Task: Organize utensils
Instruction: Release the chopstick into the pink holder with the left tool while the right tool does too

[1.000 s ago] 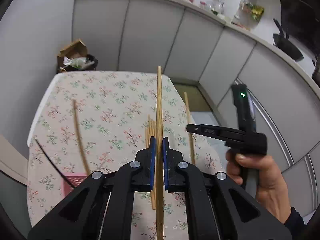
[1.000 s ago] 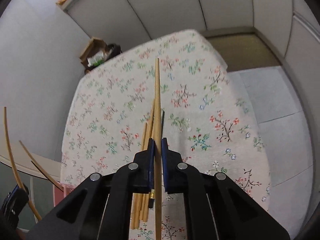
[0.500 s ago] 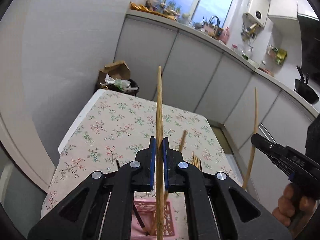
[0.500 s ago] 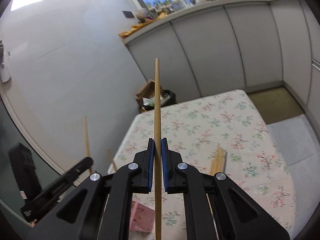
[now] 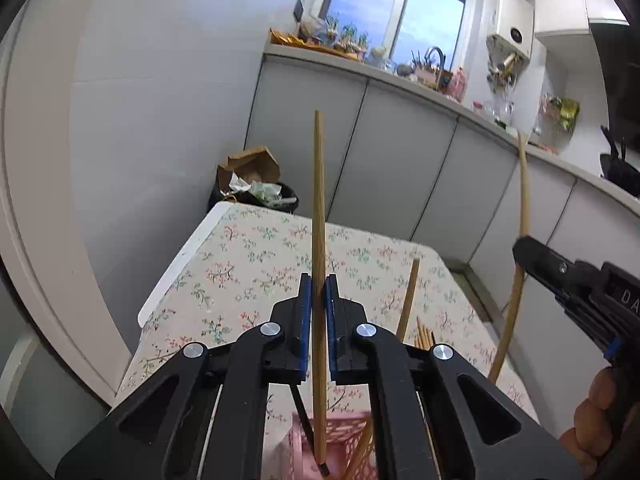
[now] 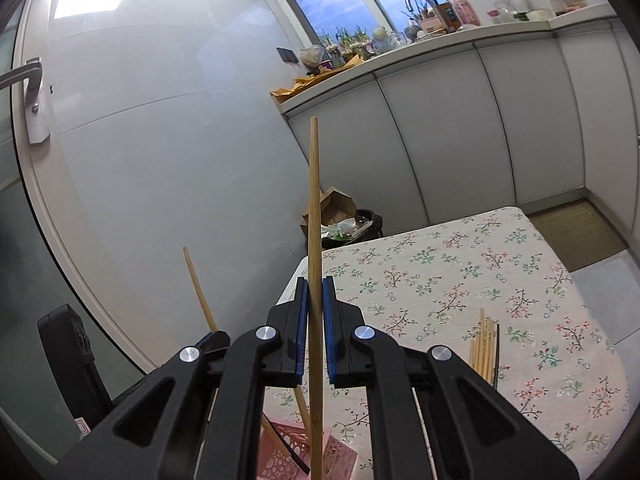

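Observation:
My left gripper (image 5: 319, 292) is shut on a wooden chopstick (image 5: 319, 208) held upright, its lower end in the pink perforated holder (image 5: 340, 444) below the jaws. My right gripper (image 6: 315, 296) is shut on another wooden chopstick (image 6: 314, 200), also upright, its lower end just above the pink holder (image 6: 336, 456). In the left wrist view the right gripper (image 5: 524, 250) with its chopstick (image 5: 524, 184) shows at the right. A bundle of loose chopsticks (image 6: 484, 344) lies on the floral tablecloth (image 6: 460, 280). A wooden chopstick (image 5: 408, 296) and a black one (image 5: 304, 416) stand in the holder.
The table's far edge meets grey cabinets (image 5: 380, 160). A bin with cardboard and trash (image 5: 252, 184) stands beyond the table's far left corner. A white wall runs along the left (image 6: 160, 160).
Both grippers have tilted up from pointing down at the table to holding their chopsticks upright, and have come in over the pink holder at the table's near edge.

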`<state>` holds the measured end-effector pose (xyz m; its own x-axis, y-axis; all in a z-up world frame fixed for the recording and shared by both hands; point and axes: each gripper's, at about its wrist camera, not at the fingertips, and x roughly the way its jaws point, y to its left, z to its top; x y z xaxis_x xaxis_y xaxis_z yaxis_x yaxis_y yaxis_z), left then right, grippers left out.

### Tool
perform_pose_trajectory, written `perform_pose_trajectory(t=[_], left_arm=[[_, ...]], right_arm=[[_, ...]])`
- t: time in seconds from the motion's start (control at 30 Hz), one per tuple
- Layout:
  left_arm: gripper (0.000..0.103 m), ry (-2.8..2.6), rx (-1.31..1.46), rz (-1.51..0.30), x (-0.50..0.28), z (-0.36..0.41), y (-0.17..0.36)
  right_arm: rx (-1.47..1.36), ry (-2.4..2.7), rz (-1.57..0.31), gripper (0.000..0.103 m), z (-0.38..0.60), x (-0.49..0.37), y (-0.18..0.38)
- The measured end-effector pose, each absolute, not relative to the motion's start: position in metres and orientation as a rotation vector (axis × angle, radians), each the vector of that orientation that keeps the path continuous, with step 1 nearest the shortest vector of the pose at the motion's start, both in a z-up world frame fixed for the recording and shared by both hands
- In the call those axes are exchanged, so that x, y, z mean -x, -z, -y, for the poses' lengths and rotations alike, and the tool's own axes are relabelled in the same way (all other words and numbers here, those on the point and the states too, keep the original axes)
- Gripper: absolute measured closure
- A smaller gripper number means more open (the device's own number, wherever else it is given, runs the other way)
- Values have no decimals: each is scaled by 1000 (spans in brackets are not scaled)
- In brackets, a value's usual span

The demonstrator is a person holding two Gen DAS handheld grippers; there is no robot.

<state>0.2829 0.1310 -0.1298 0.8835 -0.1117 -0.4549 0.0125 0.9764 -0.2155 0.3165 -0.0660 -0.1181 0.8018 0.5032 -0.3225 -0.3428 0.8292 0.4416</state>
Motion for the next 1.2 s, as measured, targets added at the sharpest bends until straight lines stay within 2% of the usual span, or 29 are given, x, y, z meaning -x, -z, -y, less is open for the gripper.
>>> perform_pose_trajectory(t=[0.2,0.27,0.47,0.63,0.77,0.83,0.9,1.1,1.2], left_arm=[[95,84,194,-642,-285,-130,137],[86,64,228,-659,-282,-138,131],[82,31,274,-688,-269,-150,106],[69,26,326,-735,-258,-155,100],[67,16,351,-755,-260,-160,102],[67,15,362,-757,-260,-161,102],[67,23,370,-759,-259,-161,100],[67,50,325,-717,-249,-147,83],[61,71,252,-684,-242,-125,72]], right_arm=[[-331,-478,-418,95,46,-307,127],[-321,-496,-411,95,39,-303,128],[-282,-510,-398,95,24,-300,133],[-267,-502,-392,95,15,-301,142],[-230,-502,-412,95,5,-300,149],[-224,-521,-451,91,3,-300,151],[-214,-535,-491,77,3,-300,151],[-325,-465,-481,76,52,-302,121],[-392,-405,-499,76,91,-310,105]])
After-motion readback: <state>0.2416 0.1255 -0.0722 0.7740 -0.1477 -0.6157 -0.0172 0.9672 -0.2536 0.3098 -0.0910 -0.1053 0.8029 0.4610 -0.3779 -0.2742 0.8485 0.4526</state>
